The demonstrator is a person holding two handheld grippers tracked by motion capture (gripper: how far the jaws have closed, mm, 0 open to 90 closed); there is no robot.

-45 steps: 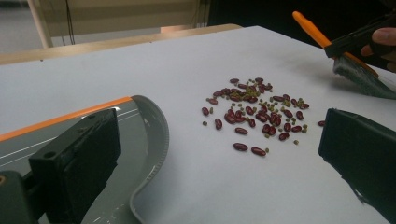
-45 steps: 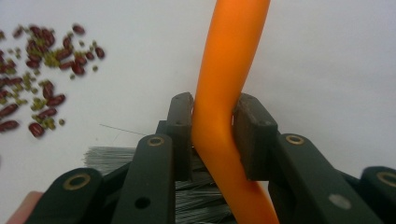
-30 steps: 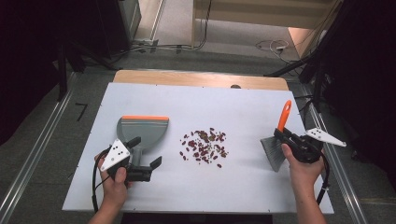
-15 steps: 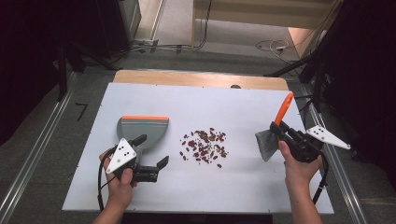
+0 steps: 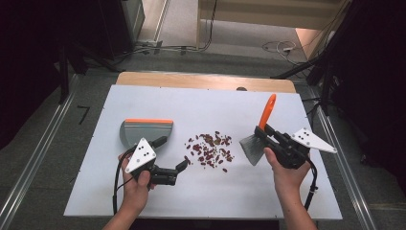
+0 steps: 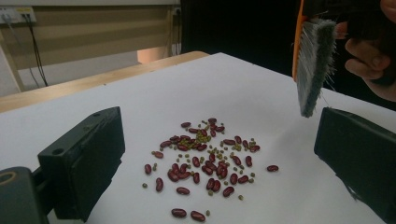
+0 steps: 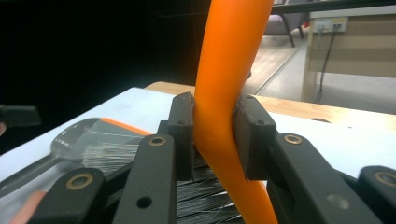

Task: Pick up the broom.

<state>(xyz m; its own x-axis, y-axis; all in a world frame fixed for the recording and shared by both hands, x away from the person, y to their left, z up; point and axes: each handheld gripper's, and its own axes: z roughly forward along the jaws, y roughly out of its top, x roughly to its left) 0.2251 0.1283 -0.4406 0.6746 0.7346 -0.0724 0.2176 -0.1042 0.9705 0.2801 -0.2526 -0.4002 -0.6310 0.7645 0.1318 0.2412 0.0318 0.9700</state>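
Bare white surface (image 5: 268, 191) lies open along the near edge and across the far half. In the middle the scattered beans (image 5: 209, 149) block a low sweep; the dustpan (image 5: 143, 132) stands left of them, the lifted brush (image 5: 253, 146) right, with clear lanes between each and the beans.

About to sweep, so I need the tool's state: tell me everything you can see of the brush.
The brush has a curved orange plastic-looking handle and a block of grey bristles. The right gripper is shut on the handle, holding it above the table, right of the beans, handle rising away from the person, bristles angled down toward the pile. Nothing else touches it.
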